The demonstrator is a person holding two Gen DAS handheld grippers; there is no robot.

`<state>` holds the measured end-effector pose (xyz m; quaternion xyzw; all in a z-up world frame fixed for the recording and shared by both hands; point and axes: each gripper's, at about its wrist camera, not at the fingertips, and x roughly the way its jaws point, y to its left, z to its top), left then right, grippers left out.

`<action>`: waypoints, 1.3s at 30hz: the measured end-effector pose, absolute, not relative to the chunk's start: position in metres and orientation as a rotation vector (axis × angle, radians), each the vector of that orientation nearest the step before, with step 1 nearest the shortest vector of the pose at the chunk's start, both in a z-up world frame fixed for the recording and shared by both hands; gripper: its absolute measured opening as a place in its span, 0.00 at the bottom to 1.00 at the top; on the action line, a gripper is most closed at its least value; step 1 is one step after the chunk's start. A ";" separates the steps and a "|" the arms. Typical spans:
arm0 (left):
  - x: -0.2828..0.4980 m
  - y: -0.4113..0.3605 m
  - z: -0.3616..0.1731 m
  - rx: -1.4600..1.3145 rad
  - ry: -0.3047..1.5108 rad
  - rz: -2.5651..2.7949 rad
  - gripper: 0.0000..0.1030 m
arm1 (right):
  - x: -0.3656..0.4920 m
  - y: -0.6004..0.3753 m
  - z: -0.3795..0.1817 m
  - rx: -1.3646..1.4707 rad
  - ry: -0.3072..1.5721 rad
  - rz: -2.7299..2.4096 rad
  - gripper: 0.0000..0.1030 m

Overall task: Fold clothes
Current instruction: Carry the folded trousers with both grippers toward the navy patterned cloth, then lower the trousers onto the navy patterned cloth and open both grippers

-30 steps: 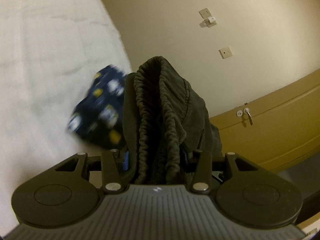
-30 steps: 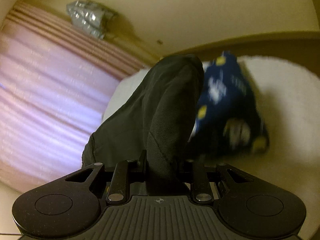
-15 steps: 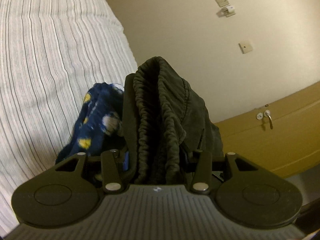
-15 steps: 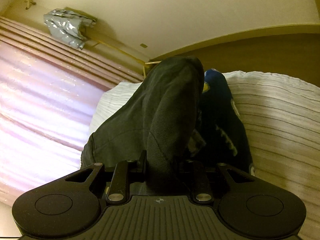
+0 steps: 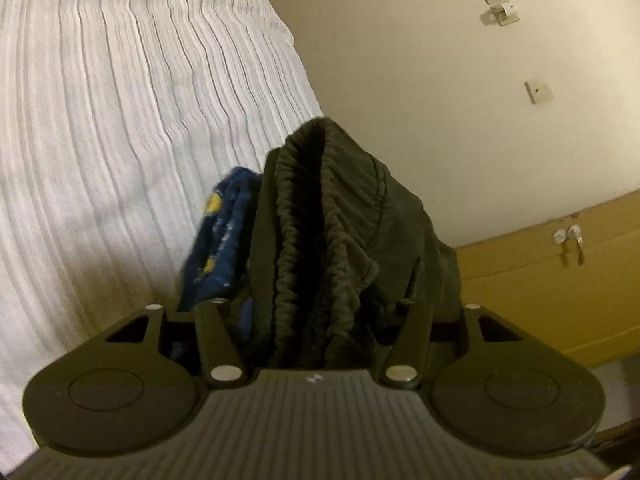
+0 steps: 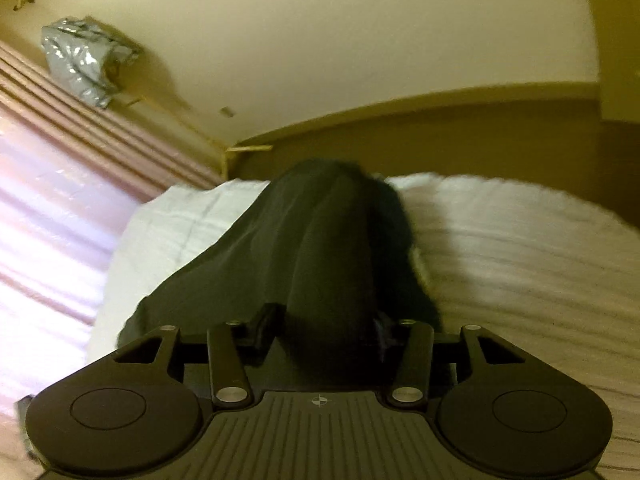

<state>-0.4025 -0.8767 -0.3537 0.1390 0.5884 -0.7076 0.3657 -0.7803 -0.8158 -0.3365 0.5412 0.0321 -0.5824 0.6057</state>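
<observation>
Dark olive shorts (image 5: 332,232) with a gathered elastic waistband are bunched between the fingers of my left gripper (image 5: 320,304), which is shut on them. The same shorts (image 6: 316,256) drape over my right gripper (image 6: 324,320), which is shut on their other end; its fingertips are hidden by the cloth. A blue patterned garment (image 5: 224,236) with yellow and white marks hangs just left of the shorts in the left wrist view. It is hidden in the right wrist view. Both grippers hold the shorts above the white striped bed (image 5: 120,140).
The bed (image 6: 520,248) stretches right in the right wrist view, with a white pillow (image 6: 176,232) at its far left. Pink curtains (image 6: 52,184) hang left. A wooden cabinet with a metal handle (image 5: 576,240) stands right of the left gripper. A cream wall is behind.
Both grippers have moved with the shorts. The blue patterned garment has slid behind the shorts: narrower in the left wrist view, gone from the right wrist view.
</observation>
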 end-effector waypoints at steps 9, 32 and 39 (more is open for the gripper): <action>-0.354 -0.833 -0.287 0.300 1.235 -1.685 0.05 | -0.761 -0.772 -0.280 0.994 0.224 -1.521 0.46; -0.444 -0.805 -0.315 0.740 0.870 -1.793 0.02 | -0.667 -0.749 -0.317 0.792 0.762 -1.335 0.46; -0.447 -0.827 -0.274 0.586 0.828 -1.810 0.02 | -0.703 -0.782 -0.277 0.807 0.534 -1.424 0.46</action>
